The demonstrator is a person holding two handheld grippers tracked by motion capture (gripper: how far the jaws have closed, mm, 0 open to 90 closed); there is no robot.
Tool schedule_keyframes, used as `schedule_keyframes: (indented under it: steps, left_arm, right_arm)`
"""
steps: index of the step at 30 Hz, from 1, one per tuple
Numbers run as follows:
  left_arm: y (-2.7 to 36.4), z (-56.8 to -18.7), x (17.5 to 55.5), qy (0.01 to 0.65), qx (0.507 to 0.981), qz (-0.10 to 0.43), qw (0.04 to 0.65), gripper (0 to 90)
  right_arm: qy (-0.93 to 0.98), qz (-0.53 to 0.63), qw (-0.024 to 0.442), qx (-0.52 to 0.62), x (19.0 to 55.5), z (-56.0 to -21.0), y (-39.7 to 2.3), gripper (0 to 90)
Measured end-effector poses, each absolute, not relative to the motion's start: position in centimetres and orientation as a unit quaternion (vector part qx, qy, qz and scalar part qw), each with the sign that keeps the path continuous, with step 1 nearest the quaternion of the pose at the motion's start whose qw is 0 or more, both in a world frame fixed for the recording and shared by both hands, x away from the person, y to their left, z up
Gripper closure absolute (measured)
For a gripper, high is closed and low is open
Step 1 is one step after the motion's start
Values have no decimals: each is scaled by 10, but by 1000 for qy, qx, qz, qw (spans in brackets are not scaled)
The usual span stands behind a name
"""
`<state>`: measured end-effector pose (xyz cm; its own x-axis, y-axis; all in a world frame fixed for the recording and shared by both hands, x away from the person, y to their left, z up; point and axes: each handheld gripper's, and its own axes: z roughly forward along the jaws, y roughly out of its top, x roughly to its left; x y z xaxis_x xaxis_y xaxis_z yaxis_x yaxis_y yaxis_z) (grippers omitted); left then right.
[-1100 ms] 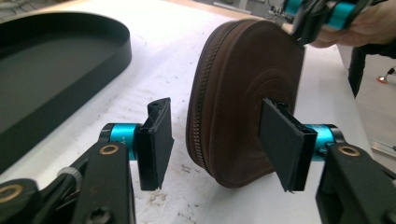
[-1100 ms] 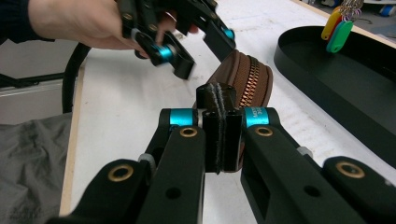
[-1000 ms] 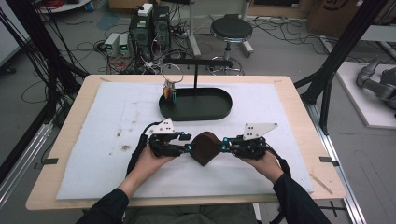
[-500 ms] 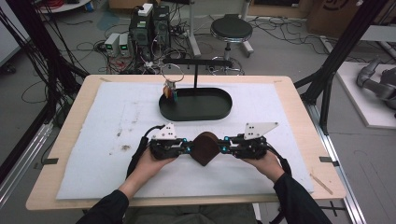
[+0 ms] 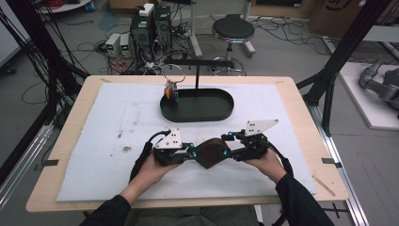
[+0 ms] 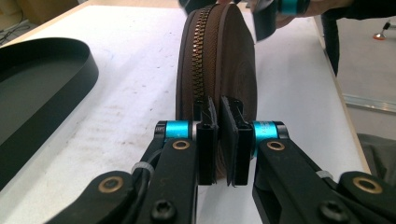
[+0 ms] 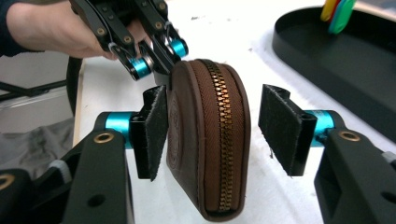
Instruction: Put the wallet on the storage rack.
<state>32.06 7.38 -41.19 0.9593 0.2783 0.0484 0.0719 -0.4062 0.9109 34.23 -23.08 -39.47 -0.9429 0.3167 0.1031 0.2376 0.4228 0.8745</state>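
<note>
Down near the front edge of the table [image 5: 70, 141], about midway along it, a brown zip pouch [image 5: 210, 151] stands on its edge on the white mat [image 5: 117, 117], caught between the two grippers. The left gripper [image 5: 192, 154] has its jaws clamped tight on the pouch's end; in its own view the two pads pinch a thin fold of the brown pouch [image 6: 217, 60] right beside the brass zipper [image 6: 201, 37], which runs up and away over the curved top. The right gripper [image 5: 227, 151] sits at the pouch's other end, and its jaws have just been opening: in its own view the pouch [image 7: 208, 135] stands between the pads, the left-hand pad [image 7: 152, 135] right against the leather or barely off it, the right-hand pad [image 7: 280, 128] clearly apart with mat showing in the gap. So the grip lies with the left side. Behind the pouch, toward the far edge, a black oval tray [image 5: 197, 106] lies well apart from it, with a small ring of coloured tags [image 5: 171, 92] hanging at its left end.
</note>
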Motion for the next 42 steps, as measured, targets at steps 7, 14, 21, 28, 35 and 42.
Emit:
schedule_keyframes:
  steps: [7, 14, 21, 28, 35, 42]
  left_arm:
    - [74, -411, 320, 106, 831, 99, 537, 796]
    - [77, -412, 324, 137, 823, 88, 545, 462]
    - [79, -416, 330, 135, 825, 56, 545, 387]
    - [75, -418, 328, 115, 826, 36, 551, 389]
    - [74, -414, 323, 77, 833, 39, 547, 619]
    - [76, -405, 322, 66, 832, 63, 548, 679]
  right_arm:
    - [851, 502, 18, 150, 342, -396, -230, 633]
    - [851, 507, 9, 139, 341, -395, -231, 676]
    - [846, 519, 11, 120, 338, -392, -232, 683]
    - [850, 519, 14, 89, 333, -390, -230, 682]
    - [851, 521, 19, 70, 332, -387, -229, 680]
    - [842, 532, 28, 88, 334, -385, -234, 507]
